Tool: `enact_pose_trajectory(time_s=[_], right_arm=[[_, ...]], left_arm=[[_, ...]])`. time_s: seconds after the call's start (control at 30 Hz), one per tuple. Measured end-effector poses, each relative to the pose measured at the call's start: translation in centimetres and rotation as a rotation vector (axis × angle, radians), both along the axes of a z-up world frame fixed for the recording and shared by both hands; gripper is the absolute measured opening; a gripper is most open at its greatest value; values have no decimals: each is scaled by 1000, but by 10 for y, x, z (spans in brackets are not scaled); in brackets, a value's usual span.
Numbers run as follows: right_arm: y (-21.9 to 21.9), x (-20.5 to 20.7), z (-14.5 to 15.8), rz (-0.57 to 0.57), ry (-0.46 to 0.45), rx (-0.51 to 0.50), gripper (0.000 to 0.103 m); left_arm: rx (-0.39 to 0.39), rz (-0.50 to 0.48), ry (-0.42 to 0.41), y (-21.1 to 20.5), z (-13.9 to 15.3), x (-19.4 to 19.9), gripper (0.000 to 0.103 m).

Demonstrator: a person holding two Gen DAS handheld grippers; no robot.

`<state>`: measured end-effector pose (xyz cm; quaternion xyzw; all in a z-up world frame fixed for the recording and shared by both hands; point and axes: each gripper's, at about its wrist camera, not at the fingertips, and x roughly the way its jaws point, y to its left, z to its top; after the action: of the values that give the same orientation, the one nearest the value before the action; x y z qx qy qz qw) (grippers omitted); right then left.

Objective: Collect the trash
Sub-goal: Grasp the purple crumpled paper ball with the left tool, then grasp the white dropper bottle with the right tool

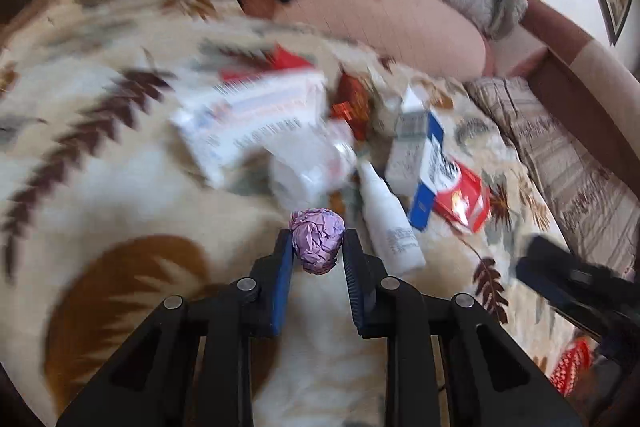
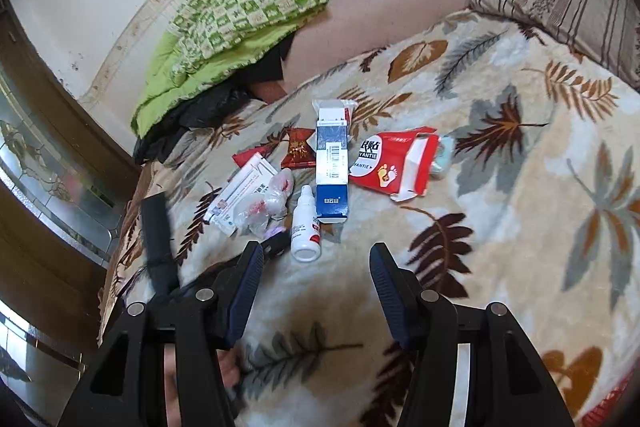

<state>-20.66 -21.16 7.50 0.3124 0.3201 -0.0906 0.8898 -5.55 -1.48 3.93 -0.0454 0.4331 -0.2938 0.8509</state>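
Left tongs point(image 1: 316, 247) pinch a crinkled lilac paper ball point(image 1: 317, 245) above fuzzy leaf-print blanket point(image 1: 120, 167); ribbed right tongs point(image 2: 316, 267) gape empty.

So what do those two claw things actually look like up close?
Both look alike. The left gripper and right gripper are matte black plastic frames with triangular cut-outs and round silver pivot pins. Each has two straight fingers lined with dark blue ribbed pads. No cables or markings show.

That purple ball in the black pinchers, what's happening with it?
A person is picking up trash from a bed. The left gripper is shut on the crumpled purple paper ball. The right gripper is open and empty, above the leaf-patterned blanket near the white bottle. Boxes and wrappers wait.
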Motion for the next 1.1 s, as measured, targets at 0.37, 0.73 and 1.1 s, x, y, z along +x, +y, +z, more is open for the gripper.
enact_pose_trajectory(time_s=[0.37, 0.73, 1.1], right_arm=[[14, 102, -55, 82, 109, 4, 53], [17, 79, -55, 109, 25, -74, 33], [22, -34, -11, -110, -59, -338, 33]], left_arm=[[32, 136, -41, 23, 4, 19, 24], [72, -32, -177, -19, 13, -32, 24], [90, -217, -298, -38, 23, -108, 24]])
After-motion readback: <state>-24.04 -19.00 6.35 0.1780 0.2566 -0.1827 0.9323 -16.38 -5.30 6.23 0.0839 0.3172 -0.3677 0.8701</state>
